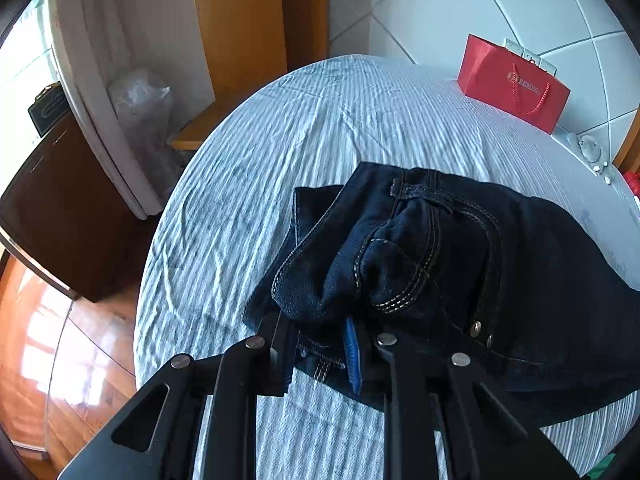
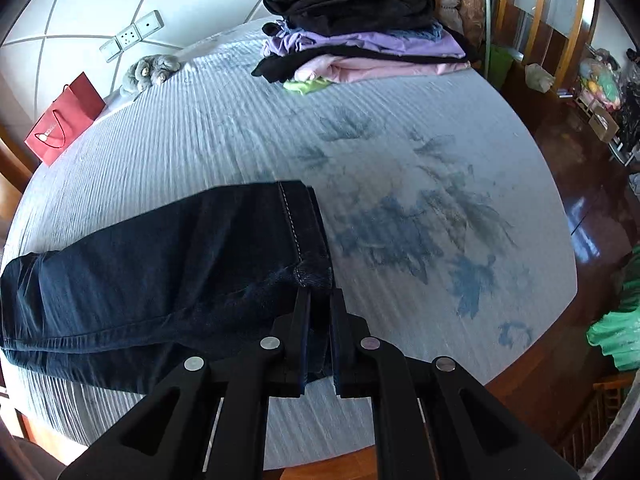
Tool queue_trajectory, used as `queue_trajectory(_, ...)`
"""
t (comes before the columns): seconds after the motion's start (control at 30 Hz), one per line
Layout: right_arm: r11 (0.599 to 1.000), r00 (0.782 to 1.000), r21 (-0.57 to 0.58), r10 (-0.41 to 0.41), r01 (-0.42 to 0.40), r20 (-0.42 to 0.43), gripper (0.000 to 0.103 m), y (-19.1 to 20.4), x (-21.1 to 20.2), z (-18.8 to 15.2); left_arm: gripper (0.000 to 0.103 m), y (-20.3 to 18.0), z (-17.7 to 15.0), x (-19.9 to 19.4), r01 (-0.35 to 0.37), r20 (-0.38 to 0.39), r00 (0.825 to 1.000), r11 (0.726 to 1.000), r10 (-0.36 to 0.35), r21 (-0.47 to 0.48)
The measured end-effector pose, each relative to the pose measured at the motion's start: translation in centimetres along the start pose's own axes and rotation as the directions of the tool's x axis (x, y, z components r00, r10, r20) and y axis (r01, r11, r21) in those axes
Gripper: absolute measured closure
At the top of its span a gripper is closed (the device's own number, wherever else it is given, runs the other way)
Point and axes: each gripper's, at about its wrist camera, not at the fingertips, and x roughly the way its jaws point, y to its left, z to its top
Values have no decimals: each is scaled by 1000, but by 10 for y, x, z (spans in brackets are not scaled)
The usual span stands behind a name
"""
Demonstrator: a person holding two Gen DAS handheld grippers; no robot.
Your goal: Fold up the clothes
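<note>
A pair of dark blue jeans (image 1: 460, 256) lies on the light blue striped bedsheet (image 1: 280, 152). In the left wrist view my left gripper (image 1: 320, 320) is shut on the bunched waistband end, near the pocket with pale stitching. In the right wrist view the jeans' legs (image 2: 160, 264) stretch to the left, and my right gripper (image 2: 320, 300) is shut on the hem corner (image 2: 314, 276) of the legs. Both ends are held just above the sheet.
A red paper bag (image 1: 514, 84) stands at the bed's far edge by the white headboard; it also shows in the right wrist view (image 2: 64, 120). A pile of clothes (image 2: 360, 28) and a grey plush toy (image 2: 150, 70) sit at the far side. Wooden floor (image 2: 580, 208) surrounds the bed.
</note>
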Motion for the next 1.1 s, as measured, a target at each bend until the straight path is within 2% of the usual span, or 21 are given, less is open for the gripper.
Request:
queue_trajectory(0.1, 999, 993, -45, 3, 3, 120, 95, 15, -28, 25, 83, -1, 15, -13, 20, 59, 998, 999, -22, 36)
queue_trajectory(0.17, 997, 976, -76, 6, 11, 216, 95, 24, -51, 50, 83, 1, 20, -20, 35, 87, 995, 998, -39, 48)
queue_trajectory(0.2, 996, 965, -91, 7, 18, 263, 95, 28, -63, 61, 83, 3, 19, -20, 43, 88, 995, 998, -47, 45)
queue_trajectory(0.27, 994, 927, -106, 28, 13, 373, 95, 33, -91, 74, 83, 8, 14, -18, 57, 78, 995, 998, -60, 37)
queue_trajectory(0.37, 994, 872, -110, 64, -12, 485, 95, 30, -120, 64, 82, 10, -8, -3, 73, 25, 997, 997, -74, 39)
queue_trajectory(0.4, 995, 878, -96, 59, -15, 475, 95, 24, -117, 52, 82, 11, -15, 2, 78, 8, 997, 996, -79, 37)
queue_trajectory(0.47, 999, 940, -40, 24, -11, 341, 94, 6, -79, 22, 81, 11, -27, 12, 87, -17, 996, 996, -87, 31)
queue_trajectory(0.53, 1000, 983, 5, -8, 7, 183, 94, -9, -37, -8, 80, 10, -34, 15, 89, -15, 996, 995, -88, 38)
queue_trajectory(0.57, 1000, 995, 21, -23, 22, 95, 94, -14, -15, -23, 78, 10, -35, 15, 89, -9, 996, 995, -89, 41)
queue_trajectory(0.63, 998, 998, 45, -43, 41, 40, 90, -19, 0, -45, 74, 12, -34, 12, 113, -38, 993, 993, -112, 37)
queue_trajectory(0.67, 996, 998, 78, -40, 36, 54, 87, -23, -4, -51, 66, 13, -33, 9, 111, -67, 992, 992, -107, 56)
queue_trajectory(0.73, 993, 998, 110, -54, 49, 41, 63, -30, -18, -56, 63, 16, -31, -2, 106, -96, 991, 990, -97, 96)
queue_trajectory(0.77, 992, 997, 106, -73, 68, 37, 61, -33, -27, -58, 63, 22, -29, -12, 108, -86, 991, 989, -99, 101)
queue_trajectory(0.9, 988, 993, 127, -100, 92, 61, 60, -44, -55, -52, 60, 51, -10, -52, 109, 6, 994, 993, -109, 37)
queue_trajectory(0.97, 985, 993, 152, -87, 75, 74, 60, -45, -62, -40, 52, 57, 7, -59, 102, 51, 993, 995, -102, 12)
queue_trajectory(1.03, 986, 997, 165, -49, 39, 63, 60, -41, -58, -27, 51, 52, 20, -51, 110, 50, 993, 994, -111, 12)
queue_trajectory(1.1, 988, 998, 149, -45, 40, 34, 60, -32, -50, -16, 51, 44, 31, -38, 126, 31, 992, 992, -126, 17)
